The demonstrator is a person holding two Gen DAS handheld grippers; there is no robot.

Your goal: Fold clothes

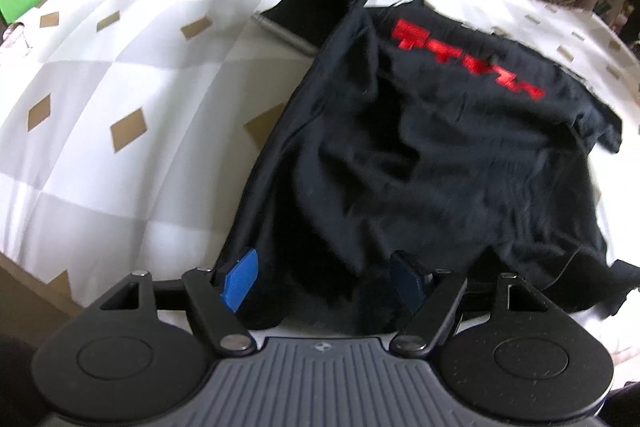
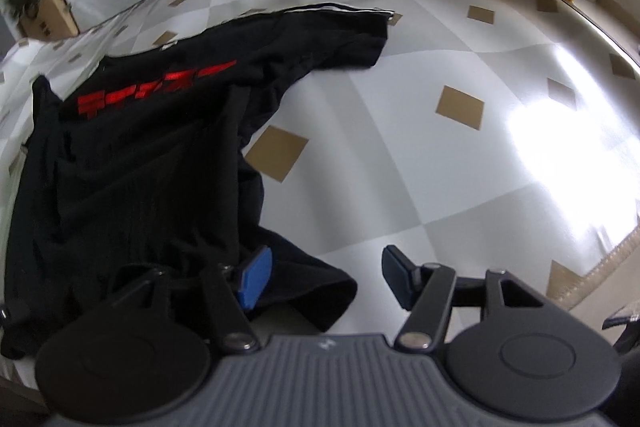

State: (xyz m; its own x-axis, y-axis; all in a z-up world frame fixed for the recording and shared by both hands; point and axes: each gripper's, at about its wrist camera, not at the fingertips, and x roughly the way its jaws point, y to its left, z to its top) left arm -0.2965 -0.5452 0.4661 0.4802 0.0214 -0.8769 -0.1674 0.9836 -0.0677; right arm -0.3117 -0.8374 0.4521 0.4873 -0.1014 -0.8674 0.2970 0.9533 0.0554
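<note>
Your black T-shirt (image 1: 420, 147) lies rumpled on the checked tablecloth (image 1: 120, 67), soft and limp, so pinch its near hem corners with your left gripper (image 1: 324, 283) and right gripper (image 2: 326, 277), both standing open and, seemingly, gripping nothing.

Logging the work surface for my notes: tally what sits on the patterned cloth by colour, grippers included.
Black shirt with red lettering: 1
Silver bar, partly under the shirt's sleeve: 1
Blue-padded grippers, both open: 2, the left gripper and the right gripper
Total: 4
</note>
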